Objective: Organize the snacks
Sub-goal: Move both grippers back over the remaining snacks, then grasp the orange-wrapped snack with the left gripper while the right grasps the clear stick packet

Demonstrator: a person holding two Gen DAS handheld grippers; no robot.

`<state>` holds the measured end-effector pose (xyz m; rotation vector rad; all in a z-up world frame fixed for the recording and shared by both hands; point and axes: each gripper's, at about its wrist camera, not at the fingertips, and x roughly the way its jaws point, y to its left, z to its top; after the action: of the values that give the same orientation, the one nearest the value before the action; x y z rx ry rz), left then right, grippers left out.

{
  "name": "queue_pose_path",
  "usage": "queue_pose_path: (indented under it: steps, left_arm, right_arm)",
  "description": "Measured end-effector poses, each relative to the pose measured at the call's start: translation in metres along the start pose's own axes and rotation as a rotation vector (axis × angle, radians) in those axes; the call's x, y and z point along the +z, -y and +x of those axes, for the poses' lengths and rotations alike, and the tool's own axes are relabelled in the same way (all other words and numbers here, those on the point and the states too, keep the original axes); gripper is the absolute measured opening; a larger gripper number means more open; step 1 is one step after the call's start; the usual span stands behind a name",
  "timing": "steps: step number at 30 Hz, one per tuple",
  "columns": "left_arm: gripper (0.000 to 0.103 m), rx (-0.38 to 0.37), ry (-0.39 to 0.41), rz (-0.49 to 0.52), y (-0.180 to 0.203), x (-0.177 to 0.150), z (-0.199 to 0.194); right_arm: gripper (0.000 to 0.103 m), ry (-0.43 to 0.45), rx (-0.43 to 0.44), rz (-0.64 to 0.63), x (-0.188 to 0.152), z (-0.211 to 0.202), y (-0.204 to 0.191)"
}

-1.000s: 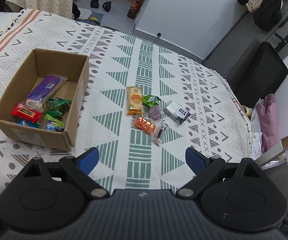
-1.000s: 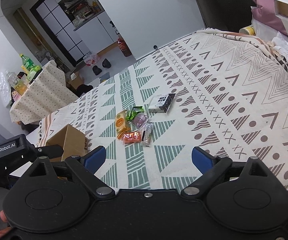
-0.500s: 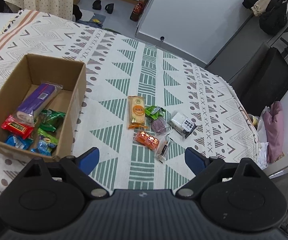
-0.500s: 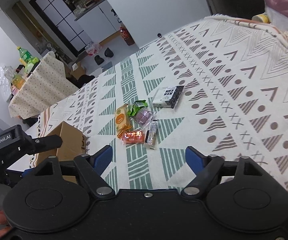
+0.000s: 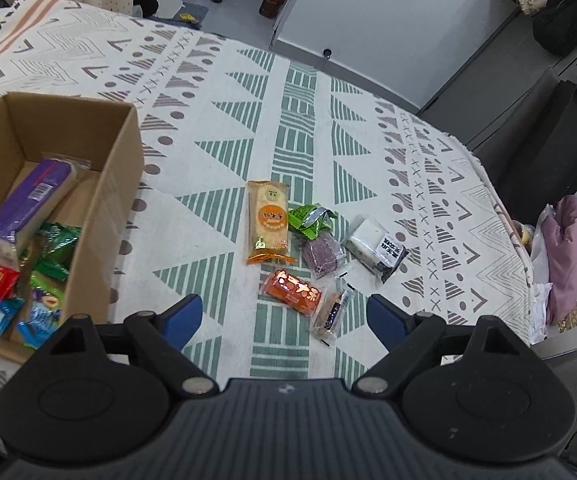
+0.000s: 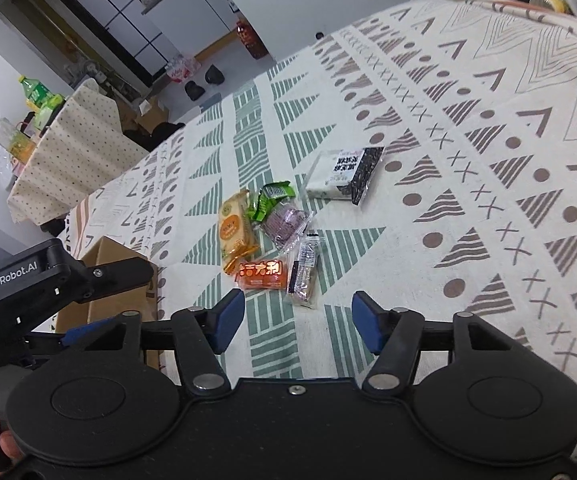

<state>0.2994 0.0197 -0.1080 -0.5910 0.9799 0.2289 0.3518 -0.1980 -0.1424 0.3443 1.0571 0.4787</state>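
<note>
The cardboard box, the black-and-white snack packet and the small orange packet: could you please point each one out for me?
cardboard box [image 5: 122,184], left wrist view, on its outer right wall.
black-and-white snack packet [image 6: 344,174], right wrist view, on the packet's middle.
small orange packet [image 5: 296,293], left wrist view, on its printed front.

Snacks clustered — beside box.

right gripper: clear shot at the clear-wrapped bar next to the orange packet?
Probably yes. The right gripper is open and empty, with the clear-wrapped bar just ahead between its fingers. Nothing lies on it, though the orange packet sits close alongside.
</note>
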Motion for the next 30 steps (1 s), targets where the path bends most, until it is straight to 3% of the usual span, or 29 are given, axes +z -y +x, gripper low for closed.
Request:
queue_pose_path:
  steps: [8,21,30]
  left_arm:
    - [0.082,0.034,-0.039,-0.009,0.000,0.010,0.034]
    - [0.081,0.107,-0.089,0.003,0.001,0.020,0.080]
    - [0.081,0.171,-0.111,0.026,0.009,0.022,0.107]
  right_arm:
    - [0.053,-0.052,0.012,0.013,0.011,0.033,0.002]
    - [0.041,-0.124,0.008,0.029,0.017,0.084,0.007]
    - [0.020,-0.136,0.007,0.026,0.016,0.096,0.017]
